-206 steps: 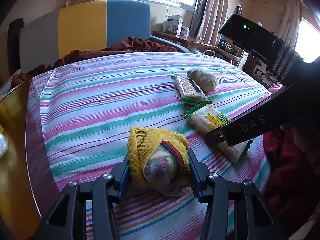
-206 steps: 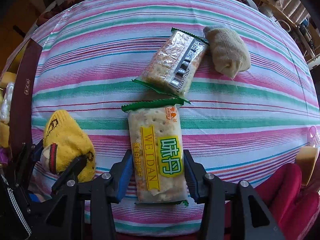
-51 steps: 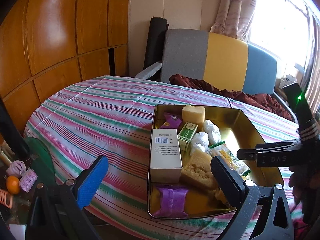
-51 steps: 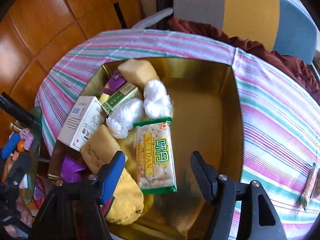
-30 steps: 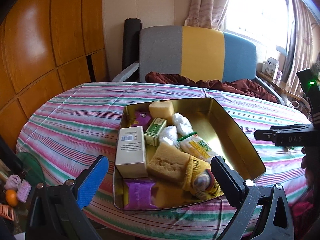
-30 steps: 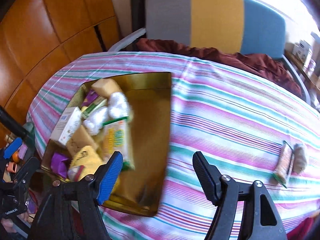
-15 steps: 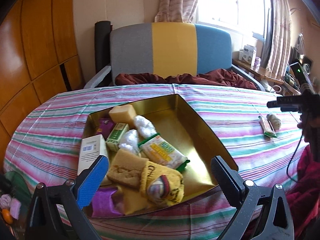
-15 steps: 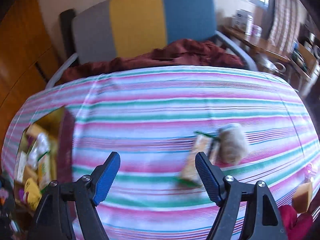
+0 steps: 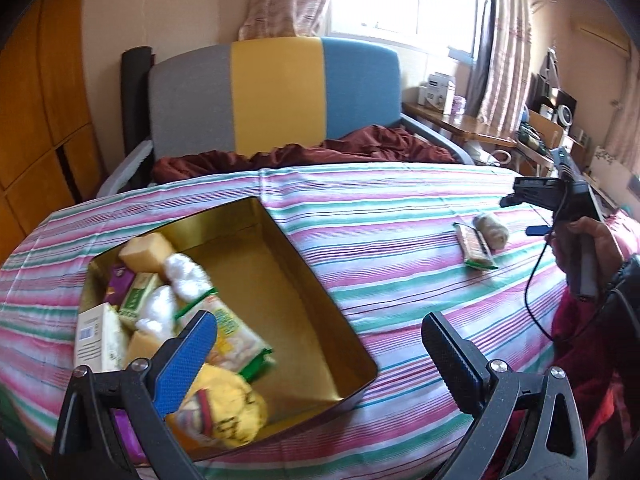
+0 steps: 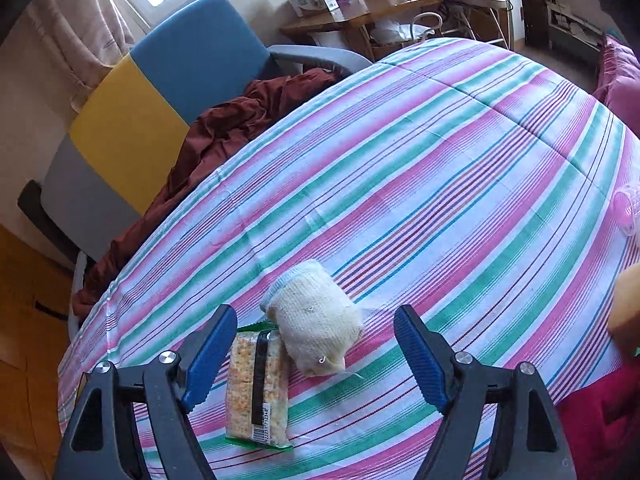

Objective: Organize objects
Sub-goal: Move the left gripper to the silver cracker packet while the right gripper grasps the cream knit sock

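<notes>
A gold tin tray (image 9: pixel 320 280) sits on the striped tablecloth (image 9: pixel 380 216) and holds the yellow sock roll (image 9: pixel 228 412), a WEIDAN cracker pack (image 9: pixel 236 340), a white box (image 9: pixel 96 340) and several other small items. My left gripper (image 9: pixel 316 356) is open and empty above the tray's near edge. A cracker pack (image 10: pixel 258 392) and a cream sock roll (image 10: pixel 316 324) lie side by side, touching, on the cloth. My right gripper (image 10: pixel 316 356) is open and empty just over them; it also shows in the left wrist view (image 9: pixel 536 216).
A grey, yellow and blue chair (image 9: pixel 276 92) with a maroon cloth (image 9: pixel 304 152) stands behind the table. A wooden side desk (image 10: pixel 360 4) with boxes is at the back right. A pink cushion (image 10: pixel 620 76) lies at the right edge.
My right gripper has swung away from the tray to the cracker pack and cream sock, which now lie between its open fingers. My left gripper has drawn back, still open.
</notes>
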Demonstrator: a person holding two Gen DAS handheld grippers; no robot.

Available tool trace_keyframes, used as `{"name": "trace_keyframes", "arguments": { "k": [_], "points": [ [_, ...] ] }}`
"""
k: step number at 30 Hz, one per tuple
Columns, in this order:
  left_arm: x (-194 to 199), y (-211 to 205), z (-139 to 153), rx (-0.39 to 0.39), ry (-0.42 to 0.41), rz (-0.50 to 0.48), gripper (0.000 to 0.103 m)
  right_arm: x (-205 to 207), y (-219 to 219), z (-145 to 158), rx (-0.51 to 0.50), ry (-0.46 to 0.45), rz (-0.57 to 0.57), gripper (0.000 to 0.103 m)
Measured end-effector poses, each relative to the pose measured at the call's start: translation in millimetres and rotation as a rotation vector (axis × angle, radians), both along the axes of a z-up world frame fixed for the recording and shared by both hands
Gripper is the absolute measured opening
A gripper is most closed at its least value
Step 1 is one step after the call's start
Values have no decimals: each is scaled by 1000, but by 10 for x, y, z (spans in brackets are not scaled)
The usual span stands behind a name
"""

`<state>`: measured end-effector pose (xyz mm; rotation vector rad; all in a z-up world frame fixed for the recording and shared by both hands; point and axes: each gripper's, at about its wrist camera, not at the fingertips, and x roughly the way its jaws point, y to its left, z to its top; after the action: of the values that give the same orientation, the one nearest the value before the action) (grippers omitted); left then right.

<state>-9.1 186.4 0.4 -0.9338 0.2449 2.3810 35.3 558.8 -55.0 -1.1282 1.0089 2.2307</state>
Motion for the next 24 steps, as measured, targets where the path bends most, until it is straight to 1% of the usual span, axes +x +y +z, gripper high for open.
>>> {"name": "trace_keyframes", "arguments": {
  "k": [1,3,8,11,13,15,17,19,20,21,22,23,24],
  "points": [
    [-1,79,-4,-7,0,-16,103,-19,0,-30,-20,-6,9,82],
    [-8,241,-20,-25,0,-45,103,-57,-28,-68,-29,-28,28,82],
    [-17,586,-66,-44,-18,-117,103,-72,-82,-73,-13,-49,48,82],
    [5,735,-97,-50,-33,-154,103,-26,-91,-70,-14,-54,35,82],
    [10,801,-117,-51,-47,-174,103,-42,-100,-41,15,-85,34,82],
    [15,838,-140,-52,-51,-183,103,-149,-113,12,57,-107,70,82],
    [8,851,-167,-52,-64,-186,103,-286,-134,20,104,-148,134,83],
    [12,855,-207,-57,-78,-192,103,-443,-152,-59,145,-205,184,83],
    [12,859,-223,-64,-79,-192,103,-491,-154,-125,147,-229,199,83],
    [6,864,-238,-69,-81,-191,103,-529,-160,-199,128,-238,224,83],
    [-2,870,-250,-73,-83,-190,103,-541,-170,-269,103,-235,246,81],
    [-15,880,-259,-76,-84,-188,103,-547,-153,-309,121,-261,231,63],
    [-29,897,-270,-78,-85,-185,103,-526,-137,-304,126,-269,220,56]
  ]
}}
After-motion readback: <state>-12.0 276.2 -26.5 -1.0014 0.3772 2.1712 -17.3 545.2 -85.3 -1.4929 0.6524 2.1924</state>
